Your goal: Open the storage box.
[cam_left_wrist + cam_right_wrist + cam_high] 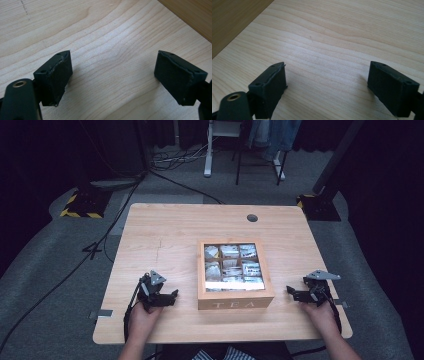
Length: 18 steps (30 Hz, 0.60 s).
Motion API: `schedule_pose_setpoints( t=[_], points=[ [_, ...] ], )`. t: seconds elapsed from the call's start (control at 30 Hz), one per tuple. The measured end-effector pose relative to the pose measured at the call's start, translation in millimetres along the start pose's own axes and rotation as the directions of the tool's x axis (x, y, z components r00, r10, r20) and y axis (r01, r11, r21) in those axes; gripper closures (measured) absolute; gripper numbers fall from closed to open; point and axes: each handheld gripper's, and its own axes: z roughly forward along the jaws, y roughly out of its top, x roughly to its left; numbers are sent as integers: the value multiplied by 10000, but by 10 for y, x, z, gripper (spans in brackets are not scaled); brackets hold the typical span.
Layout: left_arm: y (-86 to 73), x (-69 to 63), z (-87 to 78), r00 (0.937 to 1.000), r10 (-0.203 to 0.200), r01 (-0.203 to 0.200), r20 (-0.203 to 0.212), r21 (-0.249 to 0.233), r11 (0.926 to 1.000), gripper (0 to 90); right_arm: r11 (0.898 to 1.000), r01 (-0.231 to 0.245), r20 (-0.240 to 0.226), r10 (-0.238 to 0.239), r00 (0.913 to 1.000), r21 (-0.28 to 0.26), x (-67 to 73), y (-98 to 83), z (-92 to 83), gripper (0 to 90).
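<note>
- Plainly, the left tongs (175, 293) rest on the table (165, 235), jaws spread wide with nothing between them; the tea box (235, 272) sits just to their right, near but apart.
- Between the 2 tongs, the tea box holds 9 compartments of tea bags (230, 265) under what looks like a clear lid, closed; I cannot tell if it is latched.
- The right tongs (290, 290) are likewise released and empty, with the box just to their left.
- Likely risk: if either pair pushes on 1 side alone, the box could slide or swivel on the smooth wood, since nothing braces the far side.
- Another risk: a lid lifted off-centre could tip the box or slip from the pads.
- The high view gives the box's contents and both hands; the left gripper view adds worn pad (58, 75) edges and a corner of the box wall (192, 15) at upper right.
- The right gripper view shows that wall (232, 20) at upper left.
</note>
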Motion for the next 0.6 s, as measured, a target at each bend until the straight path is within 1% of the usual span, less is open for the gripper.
schedule_pose_setpoints(
  t=[0.1, 0.3, 0.33, 0.37, 0.43, 0.47, 0.53, 0.6],
  points=[
    [0, 2, 0, 10000, 20, -20, -8, -6, 10000, 156, 10000, -58, 26, 58, 10000, 8, 5, -5, -10, 168],
    [1, 3, 0, 10000, 22, -22, -12, -7, 10000, 156, 10000, -44, -18, 44, 10000, -33, -9, -10, -34, 236],
    [1, 4, 0, 10000, 39, -39, -20, -6, 10000, 156, 9999, -136, 41, 136, 9999, 17, -9, -9, -51, 279],
    [1, 4, 0, 10000, 39, -39, -20, -6, 10000, 156, 9999, -136, 41, 136, 9999, 17, -9, -9, -51, 279],
    [1, 4, -1, 10000, 45, -45, -22, 1, 10000, 156, 9998, -152, 32, 151, 9999, 110, -14, -2, -64, 312],
    [1, 4, 0, 10000, 37, -37, -18, -5, 10000, 156, 9997, -224, 64, 223, 9997, 137, -14, 0, -69, 325],
    [1, 4, -1, 10000, 46, -46, -19, 3, 10000, 156, 9991, -381, -30, 382, 9993, 182, -33, 8, -82, 351],
    [1, 3, 0, 10000, 32, -32, -10, -2, 10000, 156, 9989, -422, -43, 423, 9991, 192, -40, 12, -91, 357]
  ],
)
